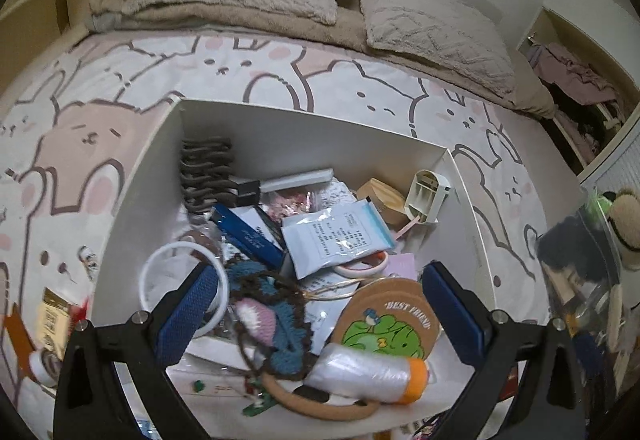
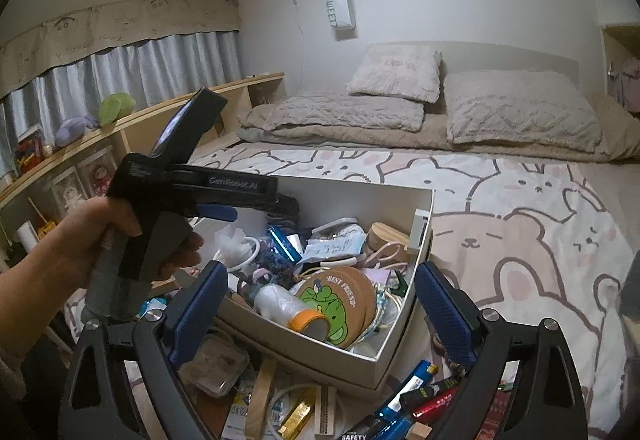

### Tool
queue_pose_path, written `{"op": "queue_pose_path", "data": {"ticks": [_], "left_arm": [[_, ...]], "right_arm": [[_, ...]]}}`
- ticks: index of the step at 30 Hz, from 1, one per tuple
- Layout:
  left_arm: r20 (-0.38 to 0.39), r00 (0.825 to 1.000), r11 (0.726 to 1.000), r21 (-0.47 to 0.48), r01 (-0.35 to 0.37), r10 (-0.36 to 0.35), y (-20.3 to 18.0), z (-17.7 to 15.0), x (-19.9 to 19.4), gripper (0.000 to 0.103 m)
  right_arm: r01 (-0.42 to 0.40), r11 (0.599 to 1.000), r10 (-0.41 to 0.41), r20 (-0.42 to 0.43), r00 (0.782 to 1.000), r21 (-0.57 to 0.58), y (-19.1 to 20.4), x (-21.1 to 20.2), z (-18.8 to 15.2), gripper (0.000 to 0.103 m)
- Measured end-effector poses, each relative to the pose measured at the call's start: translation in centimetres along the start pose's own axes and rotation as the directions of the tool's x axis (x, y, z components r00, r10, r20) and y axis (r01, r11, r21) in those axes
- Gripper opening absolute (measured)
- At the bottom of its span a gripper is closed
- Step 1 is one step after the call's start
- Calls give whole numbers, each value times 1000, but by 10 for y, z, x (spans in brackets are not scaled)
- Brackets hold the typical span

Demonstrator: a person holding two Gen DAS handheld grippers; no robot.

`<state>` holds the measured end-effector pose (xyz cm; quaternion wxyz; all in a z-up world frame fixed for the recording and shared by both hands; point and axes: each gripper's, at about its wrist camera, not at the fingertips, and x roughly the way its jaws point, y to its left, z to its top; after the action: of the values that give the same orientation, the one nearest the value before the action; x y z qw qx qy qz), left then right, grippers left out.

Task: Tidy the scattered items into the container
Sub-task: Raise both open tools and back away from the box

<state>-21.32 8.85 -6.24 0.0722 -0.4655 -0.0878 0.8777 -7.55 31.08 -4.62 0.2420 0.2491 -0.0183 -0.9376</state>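
Observation:
A white box [image 1: 132, 200] sits on the bed, full of small items: a white-wrapped roll with an orange end [image 1: 372, 372], a round "Best Friend" coaster [image 1: 386, 320], a white ring [image 1: 160, 264], a dark hair claw [image 1: 206, 172]. My left gripper [image 1: 316, 316] hangs open and empty over the box's near side. The box also shows in the right wrist view [image 2: 360, 200]. My right gripper [image 2: 320, 312] is open and empty above the box's near corner. The left gripper's body [image 2: 192, 184], held by a hand, is above the box's left side.
Scattered items lie in front of the box: a clear case [image 2: 218, 368], gold bar [image 2: 298, 416], blue lighter [image 2: 408, 388], red tube [image 2: 436, 404]. A yellow packet [image 1: 54, 316] lies left of the box. Pillows [image 2: 396, 74] lie at the far end. A wooden shelf [image 2: 132, 128] runs along the left.

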Motion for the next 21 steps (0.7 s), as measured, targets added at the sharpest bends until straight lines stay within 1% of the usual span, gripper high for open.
{"op": "queue_pose_path", "data": {"ticks": [4, 6, 13, 17, 21], "left_arm": [[31, 999, 1000, 26, -11, 10, 3, -5, -13, 103], [48, 999, 999, 36, -13, 12, 5, -8, -21, 103], [99, 995, 998, 66, -24, 18, 10, -18, -44, 103], [158, 986, 996, 66, -56, 45, 14, -23, -61, 103], [198, 979, 996, 64, -65, 51, 18, -27, -79, 103]], "right_arm": [[28, 1000, -28, 15, 999, -1, 2, -1, 3, 96], [49, 999, -49, 18, 999, 2, 2, -1, 3, 103], [62, 998, -62, 23, 998, 0, 8, -4, 9, 103], [75, 997, -75, 27, 997, -12, 15, -7, 14, 103], [88, 996, -87, 28, 996, -34, 24, -11, 19, 103]]}}
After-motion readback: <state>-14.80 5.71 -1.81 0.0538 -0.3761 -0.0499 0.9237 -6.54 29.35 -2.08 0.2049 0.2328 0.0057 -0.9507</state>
